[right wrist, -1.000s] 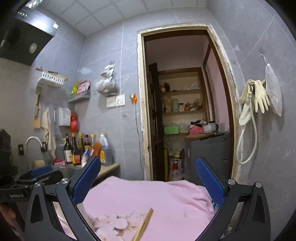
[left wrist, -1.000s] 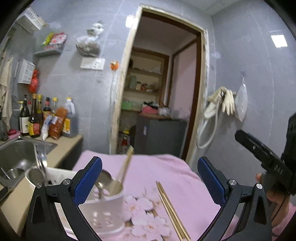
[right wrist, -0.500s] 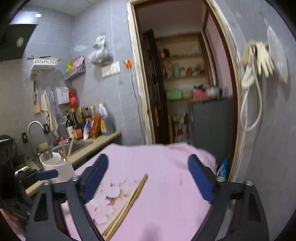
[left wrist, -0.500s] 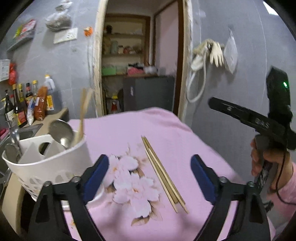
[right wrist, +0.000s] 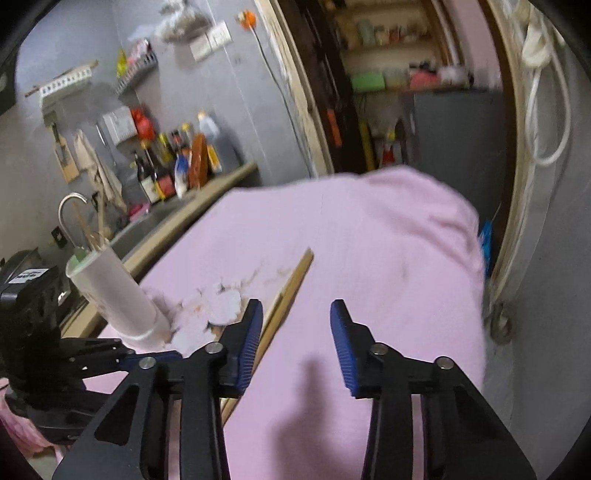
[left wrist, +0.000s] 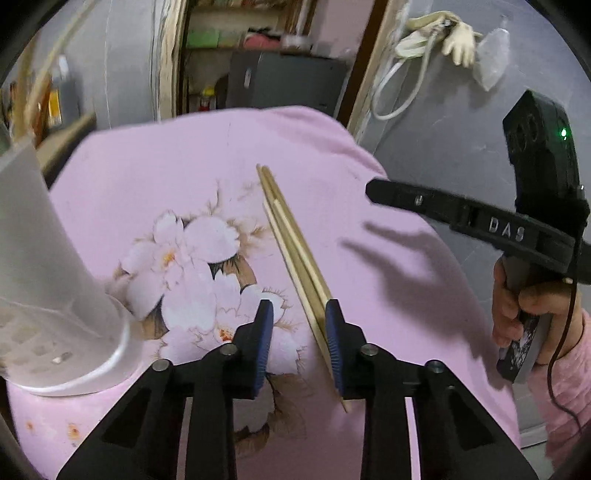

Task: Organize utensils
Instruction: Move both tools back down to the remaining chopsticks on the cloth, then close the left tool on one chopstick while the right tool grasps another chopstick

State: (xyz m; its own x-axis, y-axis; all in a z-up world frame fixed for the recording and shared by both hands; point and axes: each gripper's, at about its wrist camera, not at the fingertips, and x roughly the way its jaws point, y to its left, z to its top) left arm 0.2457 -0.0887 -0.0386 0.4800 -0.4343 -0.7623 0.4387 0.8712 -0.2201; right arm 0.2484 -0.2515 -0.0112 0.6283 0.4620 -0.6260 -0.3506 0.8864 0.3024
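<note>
A pair of wooden chopsticks (left wrist: pixel 291 243) lies on a pink flowered cloth (left wrist: pixel 177 155). My left gripper (left wrist: pixel 298 325) points down at their near end. Its jaws are closing, the sticks run between them close to the right pad, and the pads do not press on them. The right gripper (right wrist: pixel 295 328) hovers over the same chopsticks (right wrist: pixel 291 282), which pass by its left finger. Its jaws are closing too, with nothing pressed. A white utensil holder (left wrist: pixel 55 277) stands at the left; in the right wrist view this holder (right wrist: pixel 114 291) has sticks in it.
A hand (left wrist: pixel 517 314) holds the right gripper (left wrist: pixel 373 192) at the cloth's right edge. A sink with a faucet (right wrist: pixel 72 206) and bottles (right wrist: pixel 173 166) lie left of the table. Behind are a doorway and a grey cabinet (right wrist: pixel 454 129). A hose and gloves (left wrist: pixel 443 33) hang on the wall.
Both grippers have tipped down and sunk toward the cloth, and both pairs of jaws have narrowed a lot. The left one now straddles the chopsticks' near end.
</note>
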